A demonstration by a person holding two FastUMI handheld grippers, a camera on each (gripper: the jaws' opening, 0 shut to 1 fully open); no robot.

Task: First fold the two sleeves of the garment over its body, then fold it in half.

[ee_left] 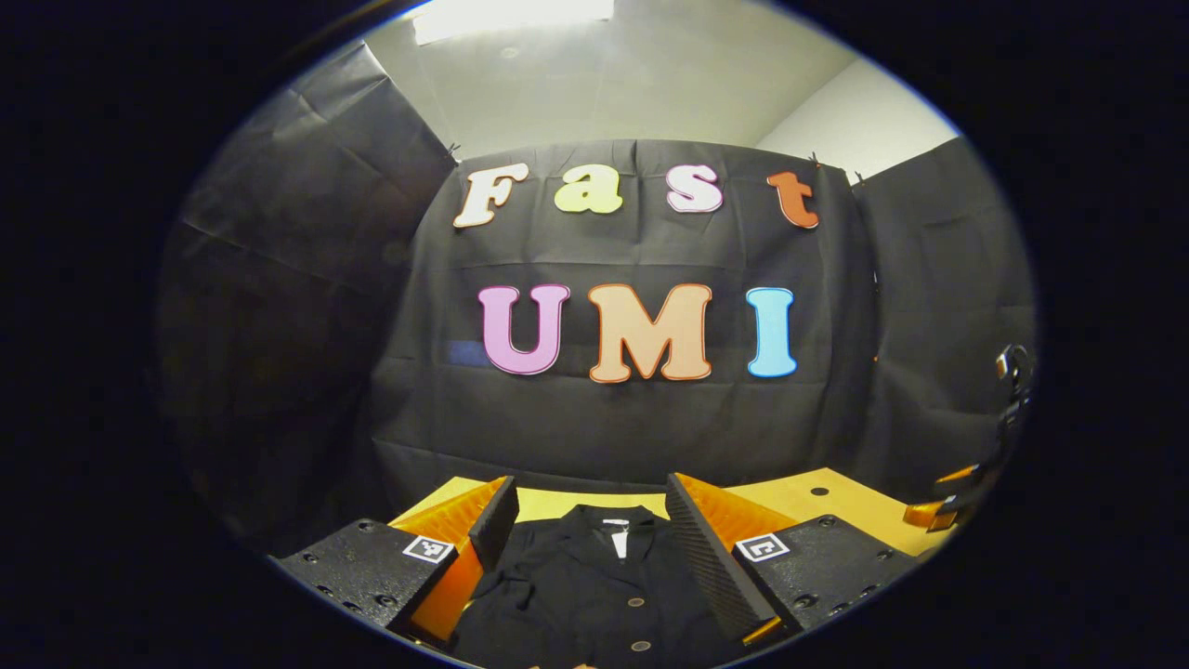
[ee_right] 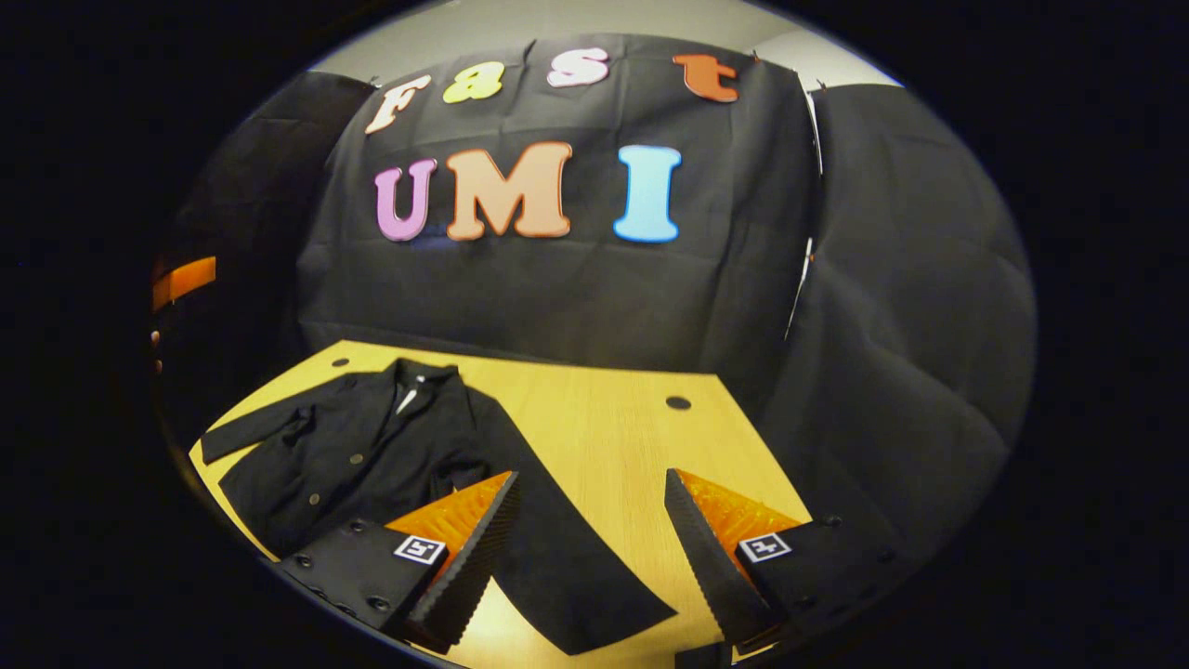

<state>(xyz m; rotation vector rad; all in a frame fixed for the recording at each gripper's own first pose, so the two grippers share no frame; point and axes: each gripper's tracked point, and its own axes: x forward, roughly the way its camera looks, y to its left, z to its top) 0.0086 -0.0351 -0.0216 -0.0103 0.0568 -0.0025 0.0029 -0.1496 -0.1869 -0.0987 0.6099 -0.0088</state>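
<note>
Black jacket [ee_right: 372,455] flat on wooden table [ee_right: 604,418], sleeves unfolded. Left gripper [ee_left: 590,520], right gripper [ee_right: 590,520]: fingers apart, empty. Next probably: grasp long sleeve [ee_right: 567,557], lower centre.

A black button-front jacket [ee_right: 372,455] lies flat and face up on the wooden bench [ee_right: 604,418], collar toward the booth wall. Both its long sleeves [ee_right: 567,548] are spread outward, unfolded.

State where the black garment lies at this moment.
The black garment lies flat on the yellow table, toward the left in the right gripper view, one sleeve stretched out between that gripper's open jaws.
</note>
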